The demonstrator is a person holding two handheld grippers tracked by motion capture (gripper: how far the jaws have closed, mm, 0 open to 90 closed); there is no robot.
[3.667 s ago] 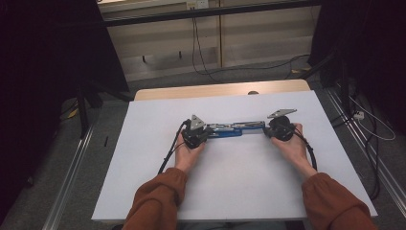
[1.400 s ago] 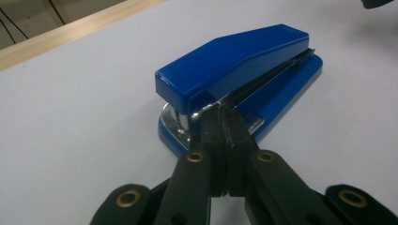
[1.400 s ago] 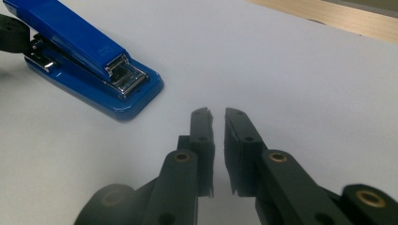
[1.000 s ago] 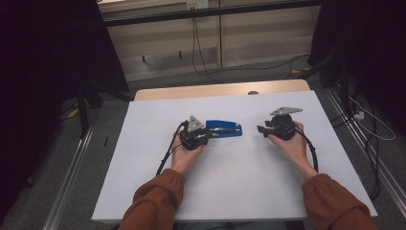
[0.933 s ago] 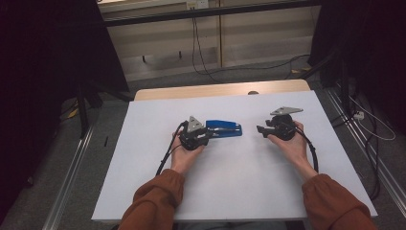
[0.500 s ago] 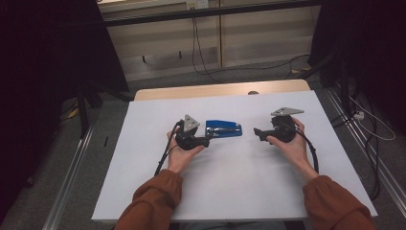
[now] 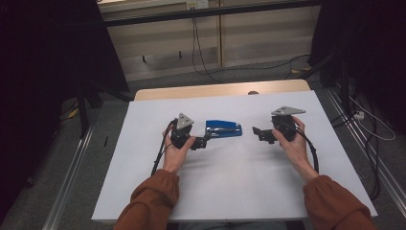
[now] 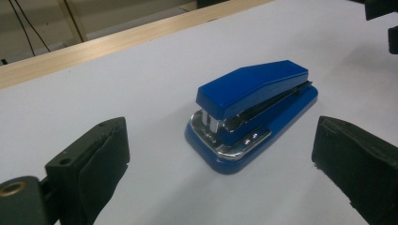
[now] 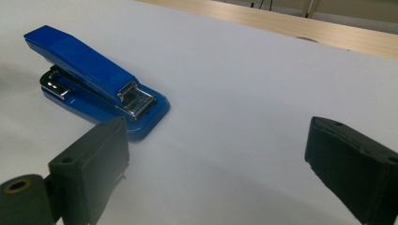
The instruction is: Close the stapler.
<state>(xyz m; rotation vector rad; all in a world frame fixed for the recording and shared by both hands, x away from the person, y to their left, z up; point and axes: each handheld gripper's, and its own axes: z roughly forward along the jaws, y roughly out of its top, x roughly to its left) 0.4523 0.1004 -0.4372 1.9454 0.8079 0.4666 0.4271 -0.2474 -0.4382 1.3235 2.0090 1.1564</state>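
Observation:
A blue stapler (image 7: 223,129) lies flat on the white sheet (image 7: 230,191), near the middle. My left gripper (image 7: 205,140) sits just left of it, open, jaws pointing at its hinge end. In the left gripper view the stapler (image 8: 253,110) lies a little ahead of the left gripper (image 8: 222,154), and neither pad touches it. My right gripper (image 7: 258,134) rests open farther to the right, apart from the stapler. In the right gripper view the stapler (image 9: 94,79) is up at the left, beyond the right gripper (image 9: 224,157). Both pairs of jaws have just been opening, with nothing held.
The white sheet covers most of a wooden table, whose bare far edge (image 7: 220,90) shows behind it. Cables (image 7: 201,52) trail over the floor beyond. Metal rails (image 7: 72,191) run along both sides of the table.
Earlier both grippers held the stapler's ends. A second ago the right one had drawn off to the right. Since then the left gripper has backed slightly left and both jaws stand wider. The stapler stays put.

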